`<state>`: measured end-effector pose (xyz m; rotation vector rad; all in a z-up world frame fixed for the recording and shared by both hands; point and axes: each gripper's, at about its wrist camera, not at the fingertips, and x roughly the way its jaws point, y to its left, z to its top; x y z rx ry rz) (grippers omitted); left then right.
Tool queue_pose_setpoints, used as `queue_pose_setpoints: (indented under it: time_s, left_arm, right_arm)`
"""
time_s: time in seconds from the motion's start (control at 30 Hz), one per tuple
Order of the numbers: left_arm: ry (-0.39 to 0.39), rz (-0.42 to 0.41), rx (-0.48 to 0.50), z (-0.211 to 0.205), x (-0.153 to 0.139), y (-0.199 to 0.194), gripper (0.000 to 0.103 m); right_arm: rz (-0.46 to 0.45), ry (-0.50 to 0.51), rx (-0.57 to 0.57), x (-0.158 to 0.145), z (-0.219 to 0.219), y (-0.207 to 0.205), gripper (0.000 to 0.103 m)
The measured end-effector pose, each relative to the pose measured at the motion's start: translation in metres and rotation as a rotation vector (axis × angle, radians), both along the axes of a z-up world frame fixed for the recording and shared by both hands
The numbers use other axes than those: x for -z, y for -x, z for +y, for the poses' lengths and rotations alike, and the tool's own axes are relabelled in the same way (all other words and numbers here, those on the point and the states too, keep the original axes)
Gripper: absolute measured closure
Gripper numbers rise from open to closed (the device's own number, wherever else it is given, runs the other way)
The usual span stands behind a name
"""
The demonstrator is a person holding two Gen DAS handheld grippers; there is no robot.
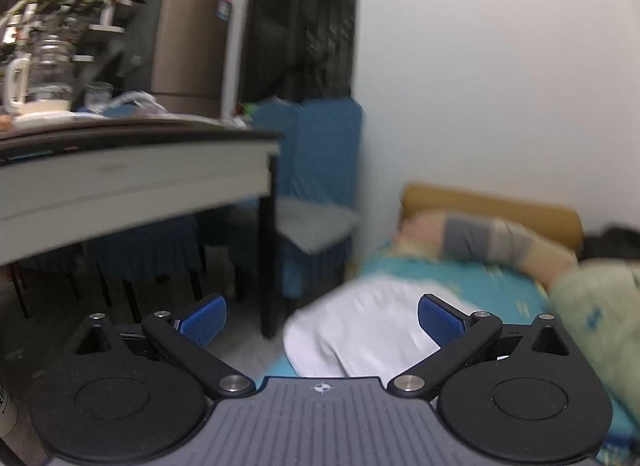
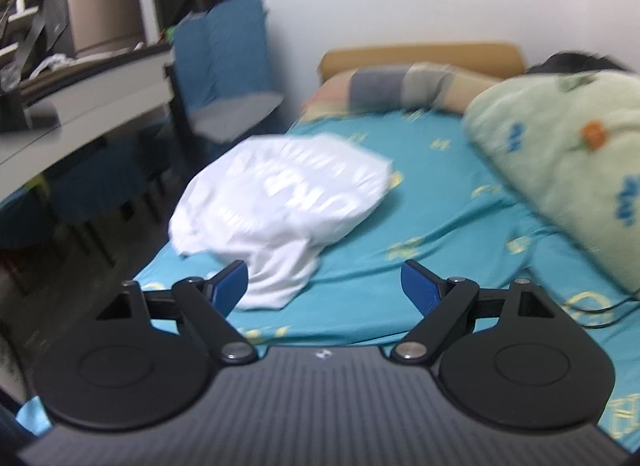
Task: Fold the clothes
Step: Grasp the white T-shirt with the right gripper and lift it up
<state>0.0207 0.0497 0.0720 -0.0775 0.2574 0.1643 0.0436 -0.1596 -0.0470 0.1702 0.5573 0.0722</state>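
The crumpled white cotton T-shirt (image 2: 280, 201) lies bunched near the teal printed bedsheet's (image 2: 440, 225) left edge — ahead-left of my empty, wide-open right gripper (image 2: 324, 286), dead ahead of my equally spread left gripper (image 1: 322, 320) — neither touching it.

Your white garment (image 2: 280, 189) looks like soft, matt cloth, lying on a teal cotton-like bedsheet (image 2: 432, 234). Your gripper pads (image 2: 420, 286) show blue ribbed rubber on matt black plastic arms with shiny metal pivots.

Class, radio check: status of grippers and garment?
Left gripper open, right gripper open, both empty. White T-shirt crumpled on teal bedsheet. Quilt alongside.
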Motion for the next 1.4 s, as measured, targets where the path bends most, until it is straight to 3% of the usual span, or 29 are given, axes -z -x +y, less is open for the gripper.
queue_pose_setpoints:
  time_s: [0.17, 0.27, 0.4, 0.43, 0.47, 0.57, 0.73, 0.93, 1.07, 1.17, 1.27, 1.33, 1.4]
  left_arm:
    - [0.003, -0.004, -0.071, 0.047, -0.001, -0.023, 0.0]
    - [0.067, 0.028, -0.121, 0.075, 0.015, -0.037, 0.0]
    - [0.137, 0.055, -0.205, 0.103, 0.037, -0.06, 0.002]
    - [0.148, 0.072, -0.211, 0.107, 0.042, -0.067, 0.003]
    - [0.157, 0.086, -0.201, 0.111, 0.046, -0.074, 0.003]
    - [0.155, 0.127, -0.152, 0.112, 0.057, -0.087, 0.005]
    - [0.142, 0.162, 0.005, 0.097, 0.068, -0.085, 0.005]
    - [0.069, 0.314, 0.386, 0.052, 0.081, -0.072, 0.005]
    - [0.026, 0.356, 0.568, 0.012, 0.085, -0.04, 0.006]
    - [-0.091, 0.367, 0.661, -0.029, 0.097, -0.013, 0.008]
    - [-0.228, 0.366, 0.709, -0.068, 0.11, 0.0, 0.012]
    - [-0.296, 0.372, 0.73, -0.09, 0.12, 0.003, 0.013]
    - [-0.311, 0.404, 0.745, -0.107, 0.13, 0.004, 0.016]
  right_arm:
    - [0.049, 0.04, -0.128, 0.021, 0.05, -0.047, 0.019]
    - [0.092, 0.105, -0.175, 0.045, 0.084, -0.081, 0.028]
    - [0.136, 0.182, -0.202, 0.073, 0.113, -0.117, 0.028]
    - [0.143, 0.199, -0.195, 0.077, 0.112, -0.121, 0.032]
    - [0.149, 0.215, -0.187, 0.081, 0.112, -0.125, 0.043]
    - [0.164, 0.256, -0.165, 0.09, 0.11, -0.136, 0.086]
    - [0.064, 0.178, -0.136, 0.042, 0.066, -0.11, 0.09]
    - [-0.049, 0.079, -0.068, -0.012, 0.0, -0.062, 0.092]
    - [-0.124, 0.013, -0.023, -0.048, -0.044, -0.029, 0.092]
    - [-0.166, -0.031, 0.012, -0.071, -0.076, -0.007, 0.092]
    - [-0.073, -0.013, 0.068, -0.055, -0.095, 0.003, 0.091]
    - [0.07, -0.021, 0.132, -0.03, -0.109, -0.002, 0.089]
    - [0.229, -0.049, 0.194, -0.003, -0.124, -0.011, 0.083]
